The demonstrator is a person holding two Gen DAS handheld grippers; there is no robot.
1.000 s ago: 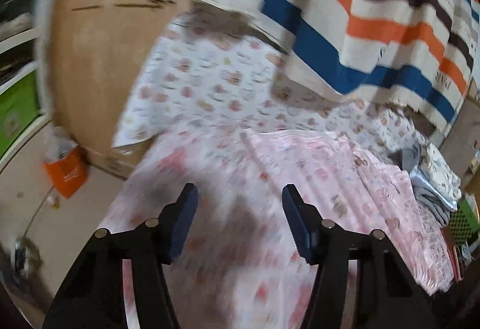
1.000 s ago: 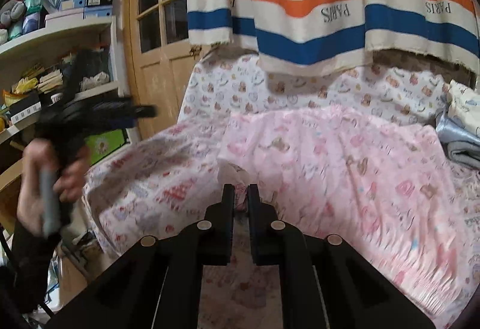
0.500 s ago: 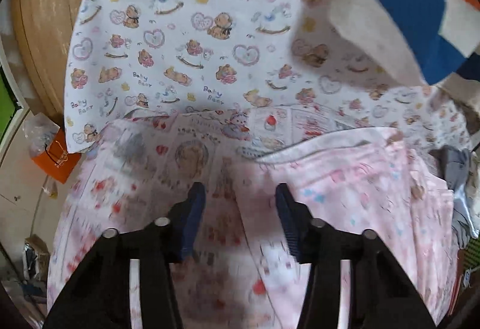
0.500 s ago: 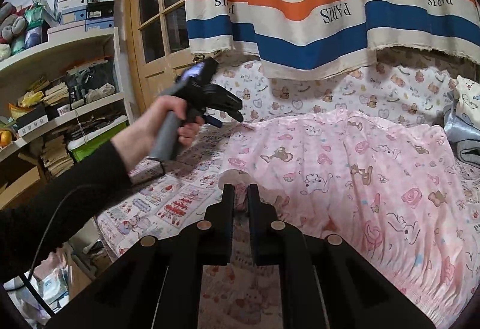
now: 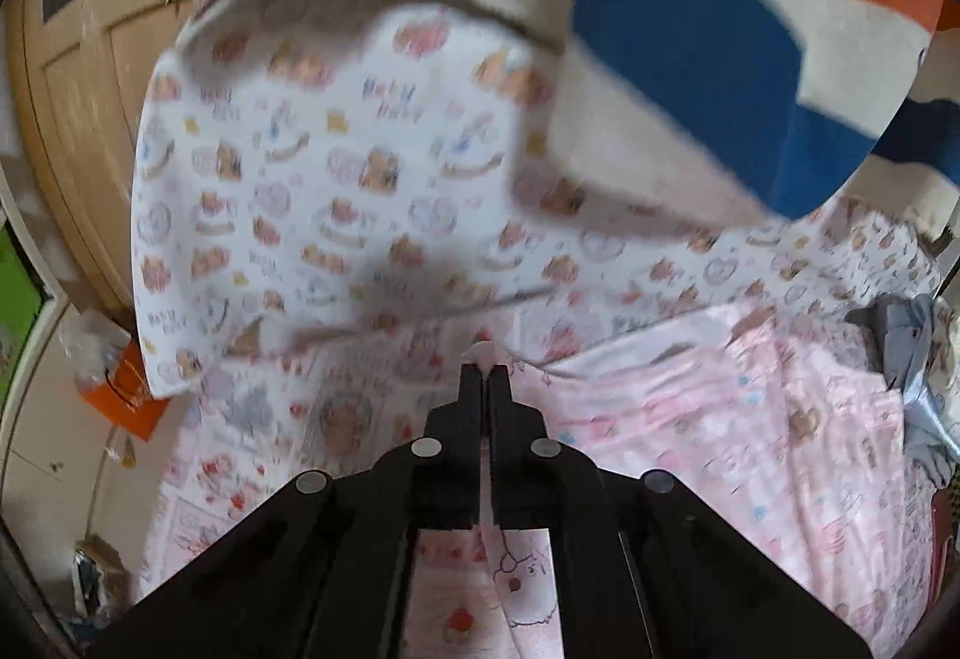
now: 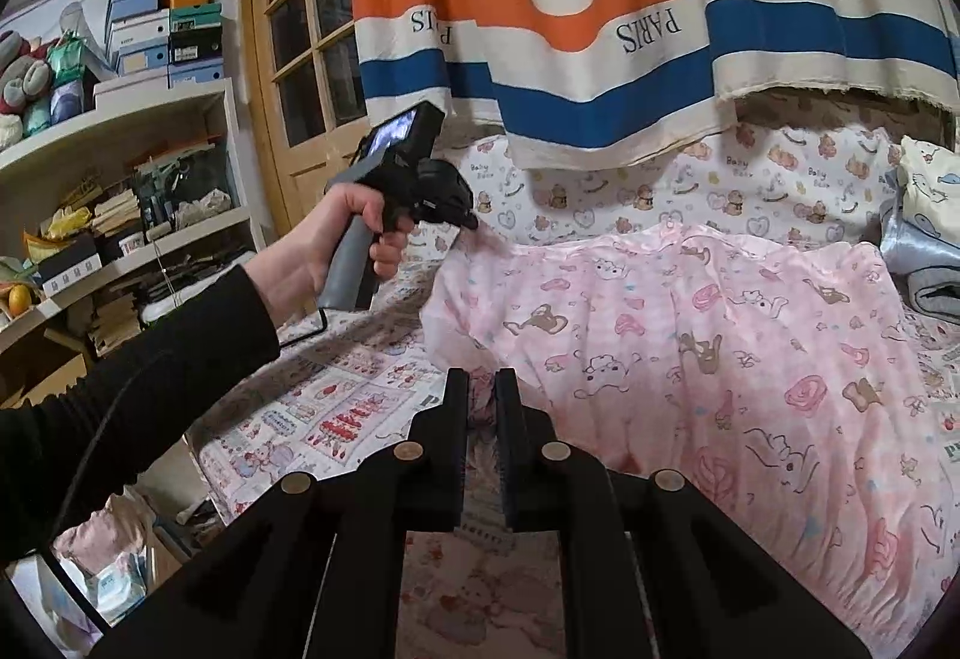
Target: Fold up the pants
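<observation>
Pink printed pants (image 6: 708, 359) lay spread on the bed (image 6: 312, 419). The left gripper (image 5: 485, 372) had just closed, pinching their far corner; the right gripper (image 6: 480, 389) pinched the near corner. Lifting both corners together, evenly, should keep the fold straight. The left hand (image 6: 336, 245) reached forward, angled downward.

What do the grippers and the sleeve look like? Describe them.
Both grippers are matte black with two flat, parallel fingers on angular black arms studded with round silver rivets. The left gripper has a grey pistol handle and a small screen on top. The sleeve is black.
</observation>
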